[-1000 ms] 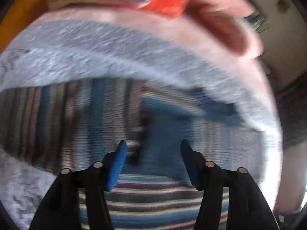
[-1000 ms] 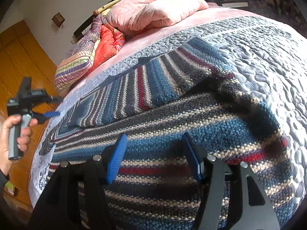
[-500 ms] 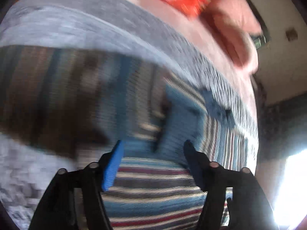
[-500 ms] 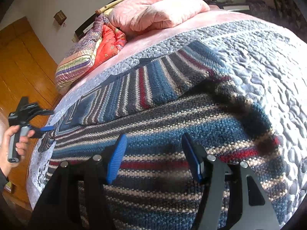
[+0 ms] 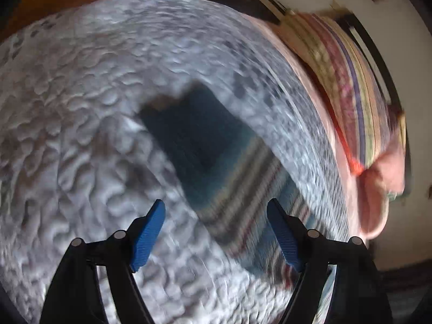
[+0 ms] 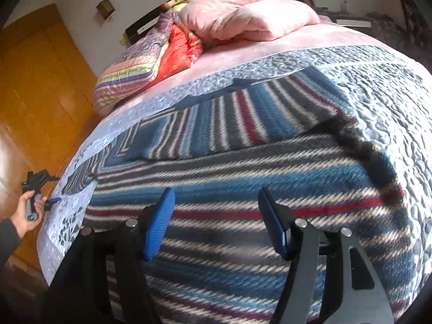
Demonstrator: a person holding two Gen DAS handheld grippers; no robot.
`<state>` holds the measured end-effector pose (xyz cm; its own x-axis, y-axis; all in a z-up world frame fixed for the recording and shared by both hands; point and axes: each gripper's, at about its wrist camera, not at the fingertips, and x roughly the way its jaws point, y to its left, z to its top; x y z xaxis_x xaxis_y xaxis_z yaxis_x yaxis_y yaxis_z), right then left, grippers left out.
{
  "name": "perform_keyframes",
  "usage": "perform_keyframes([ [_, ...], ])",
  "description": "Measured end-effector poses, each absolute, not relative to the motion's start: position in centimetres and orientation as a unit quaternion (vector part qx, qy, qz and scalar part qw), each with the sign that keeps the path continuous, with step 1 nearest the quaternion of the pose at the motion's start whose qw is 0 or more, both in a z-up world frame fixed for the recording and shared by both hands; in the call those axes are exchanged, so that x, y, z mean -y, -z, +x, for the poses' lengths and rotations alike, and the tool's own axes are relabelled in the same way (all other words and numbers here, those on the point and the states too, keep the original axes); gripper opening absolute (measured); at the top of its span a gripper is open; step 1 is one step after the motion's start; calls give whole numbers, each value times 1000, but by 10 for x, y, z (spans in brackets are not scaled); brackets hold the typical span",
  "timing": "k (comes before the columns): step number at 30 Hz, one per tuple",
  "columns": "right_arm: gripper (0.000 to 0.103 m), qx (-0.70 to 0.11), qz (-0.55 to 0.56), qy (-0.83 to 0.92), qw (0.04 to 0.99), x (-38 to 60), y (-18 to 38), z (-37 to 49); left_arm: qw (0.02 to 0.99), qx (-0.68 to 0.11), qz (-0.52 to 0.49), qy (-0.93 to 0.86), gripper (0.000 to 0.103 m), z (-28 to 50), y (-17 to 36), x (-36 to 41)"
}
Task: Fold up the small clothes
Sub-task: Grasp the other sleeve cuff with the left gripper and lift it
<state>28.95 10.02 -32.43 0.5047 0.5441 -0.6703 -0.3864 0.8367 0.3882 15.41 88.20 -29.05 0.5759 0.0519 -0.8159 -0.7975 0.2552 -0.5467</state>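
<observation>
Blue, grey and red striped knitted sweater lies spread flat on the grey quilted bedspread — one sleeve folded across its body. The right gripper hovers over its lower half, jaws apart and empty; the left gripper, blurred, gapes over the bedspread beside the sweater's edge.

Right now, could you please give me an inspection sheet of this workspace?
Surface: bed with grey quilt.
Job's things: striped knit sweater spread flat, one sleeve folded across.
Clutter: pink pillows, striped cushion, red cushion at the head of the bed.
Grippers: right gripper open over the sweater; left gripper open, empty, at the bed's left edge.
Cables: nothing seen.
Surroundings: wooden door, dark headboard.
</observation>
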Motion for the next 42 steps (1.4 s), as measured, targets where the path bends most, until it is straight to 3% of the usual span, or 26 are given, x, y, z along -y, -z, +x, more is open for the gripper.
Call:
perform_keyframes([
  [5, 64, -440, 84, -273, 852, -111, 329, 276, 721, -341, -524, -300, 76, 168, 302, -895],
  [7, 64, -445, 82, -273, 849, -114, 331, 272, 725, -339, -518, -302, 59, 171, 302, -903],
  [8, 64, -448, 83, -273, 848, -115, 331, 270, 721, -344, -518, -306, 36, 173, 304, -907],
  [9, 64, -449, 83, -273, 847, -116, 331, 268, 718, -345, -521, -305, 20, 172, 307, -910],
  [11, 64, -453, 85, -272, 845, -117, 331, 266, 719, -340, -527, -300, 15, 173, 307, -912],
  [19, 64, -457, 98, -271, 841, -110, 321, 264, 786, -309, -476, -245, 12, 196, 227, -869],
  [25, 64, -450, 110, -274, 843, -99, 303, 257, 851, -278, -422, -142, 12, 245, 129, -783],
  [29, 64, -448, 110, -279, 842, -91, 293, 253, 869, -278, -399, -86, 12, 277, 97, -730],
  [36, 64, -445, 112, -279, 844, -73, 287, 249, 883, -313, -348, -32, 12, 330, 93, -639],
  [42, 64, -454, 119, -274, 840, -62, 296, 250, 878, -353, -323, -13, 12, 369, 130, -580],
])
